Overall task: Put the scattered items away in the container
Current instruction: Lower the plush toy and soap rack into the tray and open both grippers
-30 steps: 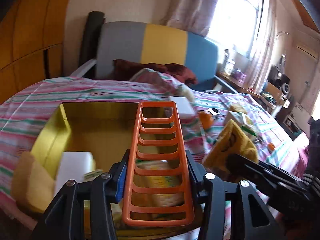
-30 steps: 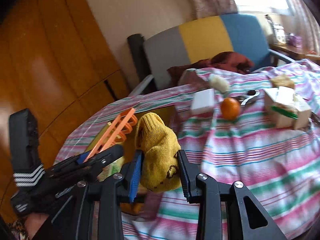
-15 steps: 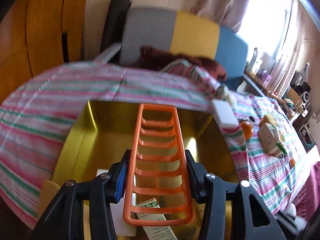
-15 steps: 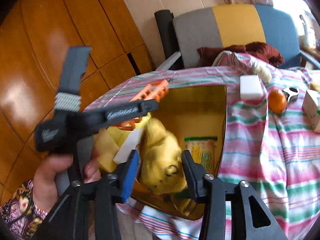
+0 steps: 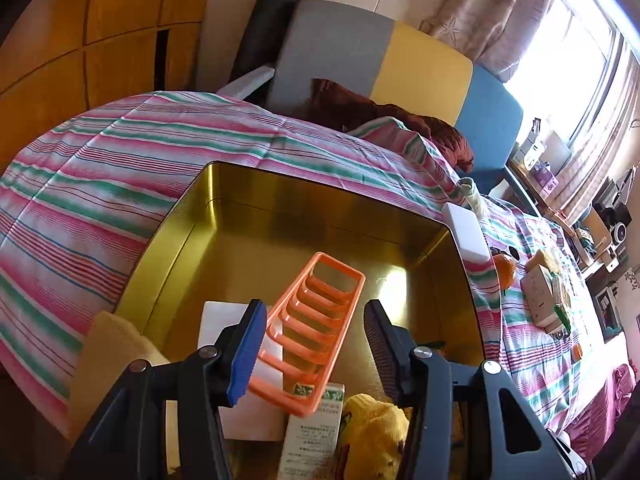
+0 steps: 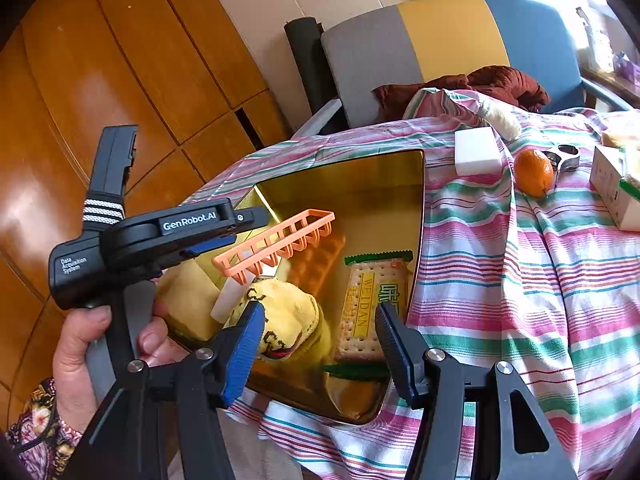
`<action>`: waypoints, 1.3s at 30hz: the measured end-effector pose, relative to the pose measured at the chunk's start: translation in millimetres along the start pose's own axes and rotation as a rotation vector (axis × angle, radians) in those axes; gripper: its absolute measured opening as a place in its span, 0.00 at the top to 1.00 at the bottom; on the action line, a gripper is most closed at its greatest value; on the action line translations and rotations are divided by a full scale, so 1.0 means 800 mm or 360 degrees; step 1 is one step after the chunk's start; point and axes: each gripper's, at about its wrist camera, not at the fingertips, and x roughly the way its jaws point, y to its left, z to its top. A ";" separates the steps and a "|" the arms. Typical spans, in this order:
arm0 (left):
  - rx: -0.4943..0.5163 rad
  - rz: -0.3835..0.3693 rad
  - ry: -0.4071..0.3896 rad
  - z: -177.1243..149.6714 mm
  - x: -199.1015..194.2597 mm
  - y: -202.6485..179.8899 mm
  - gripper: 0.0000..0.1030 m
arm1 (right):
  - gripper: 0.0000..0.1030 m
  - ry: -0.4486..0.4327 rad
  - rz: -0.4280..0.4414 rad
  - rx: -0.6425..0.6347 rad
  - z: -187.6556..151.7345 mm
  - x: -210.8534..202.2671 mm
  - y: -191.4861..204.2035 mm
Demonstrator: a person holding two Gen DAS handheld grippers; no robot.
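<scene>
A gold tin container (image 5: 224, 240) (image 6: 416, 216) sits on the striped cloth. My left gripper (image 5: 316, 344) is open above it; an orange slotted rack (image 5: 312, 328) (image 6: 276, 244) hangs tilted between its jaws, free of them. My right gripper (image 6: 320, 340) is open over the tin's near end. A yellow sock (image 6: 288, 320) (image 5: 372, 436) lies in the tin just ahead of the right gripper's fingers, beside a cracker packet (image 6: 372, 304), a white block (image 5: 224, 332) and a green-white box (image 5: 312, 428).
Outside the tin on the cloth lie a white sponge block (image 6: 476, 152), an orange (image 6: 532, 172), a metal clip (image 6: 564, 156) and a carton (image 6: 616, 184). A striped chair (image 5: 380, 60) with a brown cloth stands behind. Wooden panels are at the left.
My left gripper opened and let go of the orange rack, which tips toward the tin. My right gripper opened and dropped the yellow sock into the tin.
</scene>
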 end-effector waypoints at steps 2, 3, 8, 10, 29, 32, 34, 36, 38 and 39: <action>-0.0019 0.0017 -0.0013 -0.001 -0.003 0.004 0.50 | 0.43 -0.0004 0.0000 -0.0015 -0.001 -0.001 0.002; -0.0029 0.0024 -0.0020 -0.001 -0.005 0.006 0.50 | 0.43 -0.0006 0.0003 -0.0026 -0.001 -0.001 0.004; -0.0073 0.0080 -0.0051 -0.003 -0.014 0.019 0.50 | 0.43 -0.0008 0.0038 -0.0134 0.002 0.002 0.021; -0.0084 0.0108 -0.0046 -0.002 -0.014 0.023 0.51 | 0.43 -0.0014 0.0034 -0.0210 0.003 0.005 0.034; 0.0098 0.0137 0.0112 -0.008 0.024 -0.012 0.55 | 0.38 -0.0112 -0.0327 -0.0294 -0.004 -0.015 0.020; 0.0146 0.0131 0.0147 0.006 0.044 -0.027 0.57 | 0.38 -0.0137 -0.0341 -0.0299 -0.003 -0.018 0.020; 0.0163 0.0131 0.0159 0.014 0.058 -0.035 0.61 | 0.38 -0.0146 -0.0346 -0.0290 -0.001 -0.018 0.019; 0.0168 0.0132 0.0165 0.021 0.065 -0.040 0.66 | 0.38 -0.0158 -0.0359 -0.0273 0.001 -0.020 0.015; 0.0155 0.0107 0.0158 0.027 0.065 -0.042 0.68 | 0.38 -0.0163 -0.0356 -0.0251 0.002 -0.022 0.011; 0.0147 0.0080 0.0150 0.029 0.063 -0.043 0.68 | 0.38 -0.0162 -0.0349 -0.0237 0.003 -0.023 0.009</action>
